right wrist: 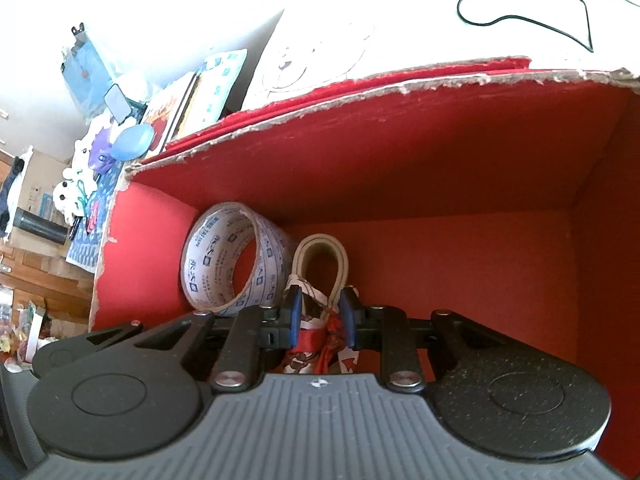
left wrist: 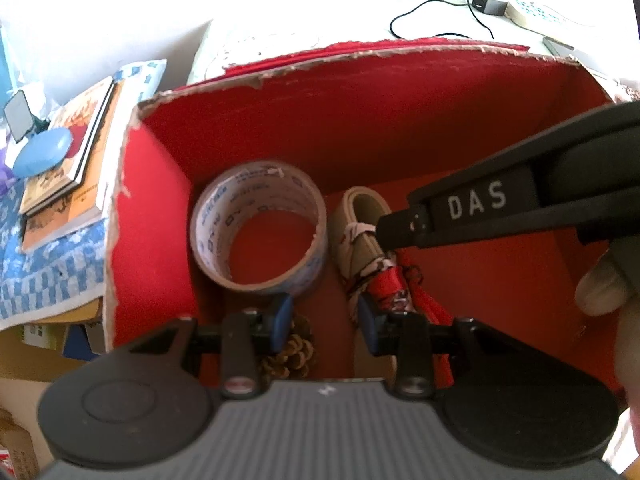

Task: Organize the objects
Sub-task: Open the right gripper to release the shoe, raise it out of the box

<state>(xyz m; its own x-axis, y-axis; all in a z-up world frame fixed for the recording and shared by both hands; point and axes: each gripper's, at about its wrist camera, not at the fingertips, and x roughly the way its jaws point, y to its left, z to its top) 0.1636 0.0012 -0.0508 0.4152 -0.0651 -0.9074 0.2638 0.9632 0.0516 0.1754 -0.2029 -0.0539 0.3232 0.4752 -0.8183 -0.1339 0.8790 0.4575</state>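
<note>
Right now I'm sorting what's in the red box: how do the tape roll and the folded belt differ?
The tape roll is a wide printed white ring; the folded belt is a narrow plain beige loop. The tape roll stands free; the belt is bundled with patterned red cloth. Both sit side by side against the box's back wall.

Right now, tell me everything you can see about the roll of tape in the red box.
The roll of tape is a wide ring of pale, glossy packing tape printed with blue characters and logos, its hollow core showing the box's red floor. It leans tilted in the left back corner of the red box, against the left wall. A beige looped band lies close on its right. No claw touches it.
</note>
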